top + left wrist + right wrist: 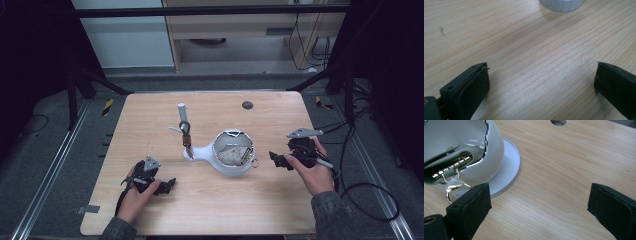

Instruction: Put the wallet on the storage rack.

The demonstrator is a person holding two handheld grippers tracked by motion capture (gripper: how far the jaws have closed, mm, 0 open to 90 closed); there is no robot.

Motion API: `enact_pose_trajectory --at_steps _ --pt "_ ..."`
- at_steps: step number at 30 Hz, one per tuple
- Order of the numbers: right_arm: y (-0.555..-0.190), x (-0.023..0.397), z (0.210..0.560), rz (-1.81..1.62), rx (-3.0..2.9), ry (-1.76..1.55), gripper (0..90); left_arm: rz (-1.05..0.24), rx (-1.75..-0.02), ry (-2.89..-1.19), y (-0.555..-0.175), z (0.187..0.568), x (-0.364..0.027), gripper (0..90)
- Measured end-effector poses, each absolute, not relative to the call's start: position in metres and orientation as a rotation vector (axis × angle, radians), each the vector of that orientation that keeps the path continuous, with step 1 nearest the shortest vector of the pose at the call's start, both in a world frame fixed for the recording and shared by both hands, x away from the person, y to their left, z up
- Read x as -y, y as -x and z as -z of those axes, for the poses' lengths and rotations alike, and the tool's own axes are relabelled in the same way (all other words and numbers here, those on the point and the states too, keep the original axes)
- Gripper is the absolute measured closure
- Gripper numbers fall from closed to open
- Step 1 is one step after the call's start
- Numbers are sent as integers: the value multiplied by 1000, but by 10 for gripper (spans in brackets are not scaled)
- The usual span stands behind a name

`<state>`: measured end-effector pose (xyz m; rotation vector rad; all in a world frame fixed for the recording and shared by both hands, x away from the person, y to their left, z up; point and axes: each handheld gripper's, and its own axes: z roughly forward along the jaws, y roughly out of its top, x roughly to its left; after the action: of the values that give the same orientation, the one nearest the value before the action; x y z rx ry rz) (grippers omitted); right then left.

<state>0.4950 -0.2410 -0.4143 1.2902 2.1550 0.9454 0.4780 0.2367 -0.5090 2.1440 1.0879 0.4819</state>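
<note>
We hold the left gripper (169,186) low over the wooden table (150,115), its jaws spread wide apart with only bare wood grain between them. In the left gripper view the ribbed white edge of the base (561,5) lies well ahead of those jaws, a little to their right, apart from both pads.

Our right gripper (276,160) sits on the other side, jaws also standing wide apart and clamped on nothing. It points toward the white bowl-shaped holder (232,155), which lies just beyond its tips. In the right gripper view the glossy white bowl (491,147) rises close behind the left jaw, on a flat white disc (510,167). A small silver ring (449,193) hangs from a gold-coloured clasp (454,167) at the bowl's opening, right beside that jaw's tip; we cannot tell whether pad and ring touch. Inside the bowl lies a pale pouch (231,154).

Farther on, between the two grippers, the holder's neck runs out to a small upright stand (186,135) with a white post and a dark loop. Beyond that, a dark round hole (247,105) marks the table's far part.
</note>
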Motion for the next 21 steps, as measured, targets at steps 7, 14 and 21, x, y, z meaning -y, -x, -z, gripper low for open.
enact_pose_trajectory --at_steps 7,14,21 --pt "-491 245 430 -952 -2151 -1326 48 -482 -1087 -2144 -478 509 -237 0" --pt "-488 249 446 -943 -2160 -1355 49 -482 -1088 -2144 -478 509 -237 0" --pt "-487 253 459 -938 -2162 -1392 48 -482 -1088 -2144 -478 509 -237 0"
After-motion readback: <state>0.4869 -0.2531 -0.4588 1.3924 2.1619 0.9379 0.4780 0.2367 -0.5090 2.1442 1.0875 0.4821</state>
